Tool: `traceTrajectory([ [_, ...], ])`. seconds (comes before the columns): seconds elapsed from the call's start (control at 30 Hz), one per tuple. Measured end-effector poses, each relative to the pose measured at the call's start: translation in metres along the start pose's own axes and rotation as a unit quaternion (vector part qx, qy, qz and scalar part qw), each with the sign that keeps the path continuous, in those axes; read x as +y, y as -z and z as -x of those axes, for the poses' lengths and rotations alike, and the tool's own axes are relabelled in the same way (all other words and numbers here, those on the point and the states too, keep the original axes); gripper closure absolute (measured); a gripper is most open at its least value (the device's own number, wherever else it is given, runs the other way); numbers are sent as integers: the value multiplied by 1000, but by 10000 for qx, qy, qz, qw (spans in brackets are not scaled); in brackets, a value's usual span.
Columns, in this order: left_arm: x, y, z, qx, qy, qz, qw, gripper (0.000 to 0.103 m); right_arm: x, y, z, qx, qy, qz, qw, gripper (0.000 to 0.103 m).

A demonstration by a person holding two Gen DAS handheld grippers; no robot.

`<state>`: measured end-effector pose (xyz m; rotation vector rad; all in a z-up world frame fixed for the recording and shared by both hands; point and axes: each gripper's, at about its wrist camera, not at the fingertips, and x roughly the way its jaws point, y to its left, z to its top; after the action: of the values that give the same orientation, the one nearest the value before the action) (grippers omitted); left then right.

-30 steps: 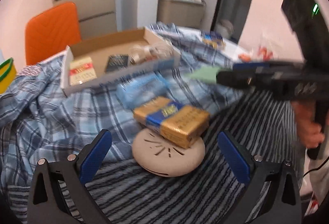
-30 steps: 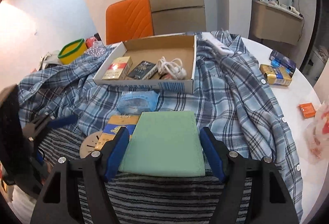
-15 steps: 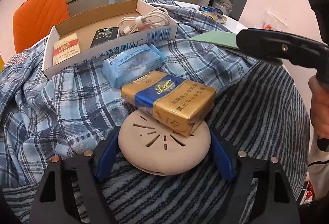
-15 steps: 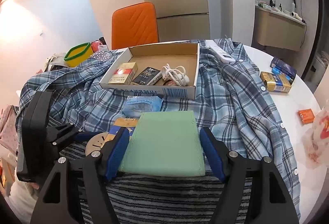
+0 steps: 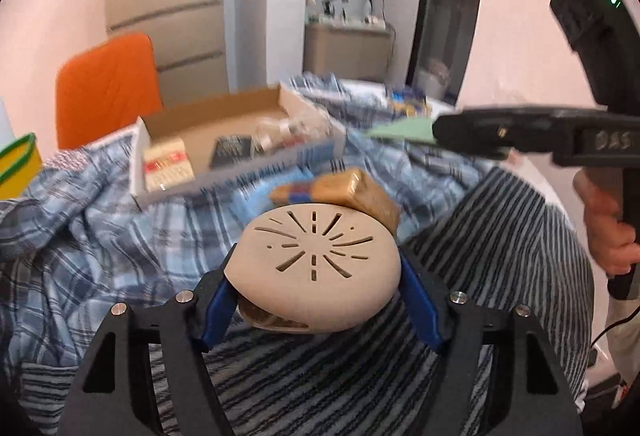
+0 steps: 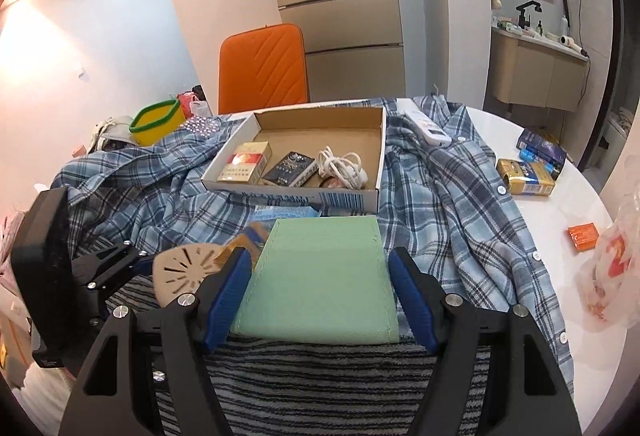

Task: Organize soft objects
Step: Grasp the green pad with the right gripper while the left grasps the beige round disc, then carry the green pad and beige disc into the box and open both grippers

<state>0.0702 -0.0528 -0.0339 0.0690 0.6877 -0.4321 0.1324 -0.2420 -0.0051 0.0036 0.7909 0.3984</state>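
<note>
Already the left tongs (image 5: 316, 292), just closed, pinch the round beige disc (image 5: 316, 260) above the striped cloth (image 5: 360, 376), where it could slip, while the right tongs (image 6: 320, 296) grip a green pouch (image 6: 320, 276).

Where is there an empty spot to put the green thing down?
Bare white table shows on the right, between the plaid shirt and the orange packet. The back half of the cardboard box is free too. Its front row is crowded with packs and a cable, and the middle is cluttered around the round beige disc.
</note>
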Motion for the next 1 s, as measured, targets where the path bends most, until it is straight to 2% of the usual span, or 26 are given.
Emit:
traceTrajectory([
  [0.17,0,-4,19,-586,-125,21,9982,31,4,-1,9,-179,39,38,9998,30],
  [0.3,0,-7,29,-910,-543,71,9943,31,8,-1,19,-520,-28,159,9985,30],
  [0.43,2,-11,51,-1394,-912,141,9859,31,18,1,34,-1003,-75,414,9941,30],
  [0.57,0,-21,65,-1685,-1118,67,9793,31,28,-3,47,-1396,-105,609,9883,30],
  [0.83,5,-58,89,-2273,-1232,138,9659,30,38,-25,67,-2072,-1,569,9766,30],
  [1.0,13,-86,89,-2647,-1375,151,9544,30,46,-42,71,-2560,180,626,9645,30],
])
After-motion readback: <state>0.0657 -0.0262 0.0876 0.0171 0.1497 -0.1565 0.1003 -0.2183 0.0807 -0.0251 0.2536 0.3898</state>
